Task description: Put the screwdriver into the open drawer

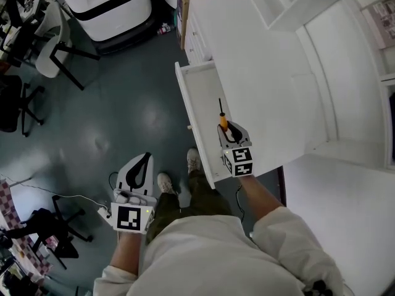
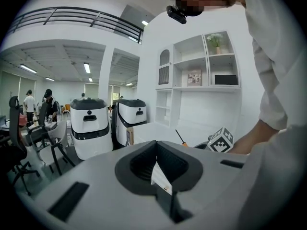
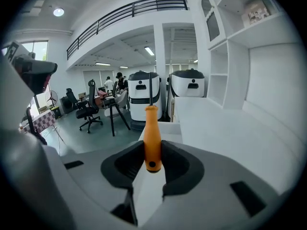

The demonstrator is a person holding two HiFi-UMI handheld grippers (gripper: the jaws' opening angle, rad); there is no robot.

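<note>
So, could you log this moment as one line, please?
right gripper: shut on screwdriver | position: at open drawer | left gripper: shut, empty

Open-plan robotics lab, white robot units point(image 2: 88, 126), swivel office chairs point(image 3: 88, 111), railed mezzanine point(image 3: 134, 8), people point(image 2: 29, 102) standing at far desks

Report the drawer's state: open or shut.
Open. The drawer stands pulled out from the white cabinet, its inside showing in the head view; the screwdriver is clamped in the right gripper's jaws.
</note>
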